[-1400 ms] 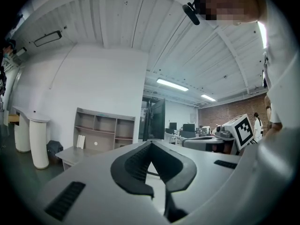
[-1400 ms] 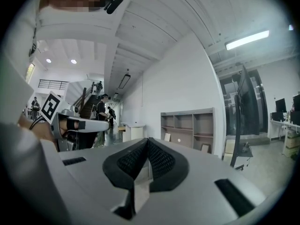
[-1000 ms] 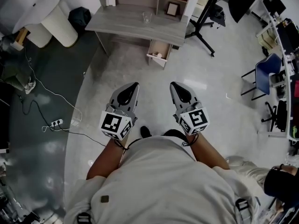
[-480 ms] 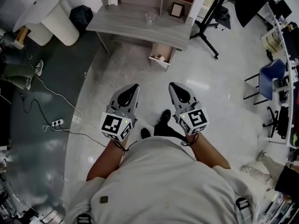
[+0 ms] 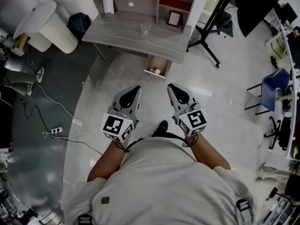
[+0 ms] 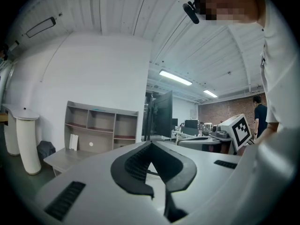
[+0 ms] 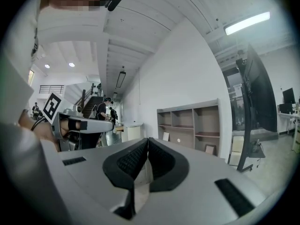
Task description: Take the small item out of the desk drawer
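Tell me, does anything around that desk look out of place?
Only the drawer under the desk: it stands pulled open, with a small pale item lying inside. A power strip and its cable trail loose across the floor at left.

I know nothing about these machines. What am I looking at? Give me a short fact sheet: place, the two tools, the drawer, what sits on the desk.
Place: office floor; a person stands back from a grey desk
Left tool: shut, empty, pointing toward the desk
Right tool: shut, empty, beside the left one
Drawer: pulled open under the desk
Small item: pale, lying inside the drawer
On desk: a clear glass
Task stage: neither tool has reached the drawer yet
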`<control>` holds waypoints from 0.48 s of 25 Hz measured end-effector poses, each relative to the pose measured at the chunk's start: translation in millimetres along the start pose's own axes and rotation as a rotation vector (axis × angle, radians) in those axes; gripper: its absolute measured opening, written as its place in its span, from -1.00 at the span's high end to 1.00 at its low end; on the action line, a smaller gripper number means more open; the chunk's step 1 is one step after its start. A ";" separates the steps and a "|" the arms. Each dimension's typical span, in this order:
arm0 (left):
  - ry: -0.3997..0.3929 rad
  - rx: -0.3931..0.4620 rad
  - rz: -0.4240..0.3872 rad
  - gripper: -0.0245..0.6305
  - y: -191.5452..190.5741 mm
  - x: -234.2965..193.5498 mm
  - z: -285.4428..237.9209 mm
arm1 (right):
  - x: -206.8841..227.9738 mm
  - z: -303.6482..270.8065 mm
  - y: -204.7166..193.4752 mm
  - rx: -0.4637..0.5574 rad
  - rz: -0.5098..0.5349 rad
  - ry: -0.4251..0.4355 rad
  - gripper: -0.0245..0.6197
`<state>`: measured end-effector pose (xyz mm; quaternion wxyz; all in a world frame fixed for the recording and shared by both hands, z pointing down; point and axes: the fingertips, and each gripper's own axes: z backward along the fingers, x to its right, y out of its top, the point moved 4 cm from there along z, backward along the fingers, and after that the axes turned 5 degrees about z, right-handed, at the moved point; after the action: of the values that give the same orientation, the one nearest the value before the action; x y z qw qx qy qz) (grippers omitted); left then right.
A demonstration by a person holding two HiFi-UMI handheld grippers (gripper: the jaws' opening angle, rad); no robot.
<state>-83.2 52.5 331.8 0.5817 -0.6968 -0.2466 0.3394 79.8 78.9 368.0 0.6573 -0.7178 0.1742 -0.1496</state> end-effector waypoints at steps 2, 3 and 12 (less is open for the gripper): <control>-0.006 -0.001 -0.002 0.88 -0.3 5.1 -22.9 | 19.9 -1.9 1.2 0.016 0.004 0.004 0.86; -0.008 0.000 -0.002 0.88 0.2 8.1 -33.7 | 29.0 -2.3 2.6 0.023 0.008 0.006 0.86; -0.060 -0.013 -0.033 0.88 2.3 34.2 -102.0 | 91.3 6.6 9.5 0.051 -0.004 -0.025 0.86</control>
<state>16.4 11.7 332.7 0.5748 -0.6861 -0.2776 0.3491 163.9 43.2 356.6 0.6772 -0.7030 0.1604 -0.1463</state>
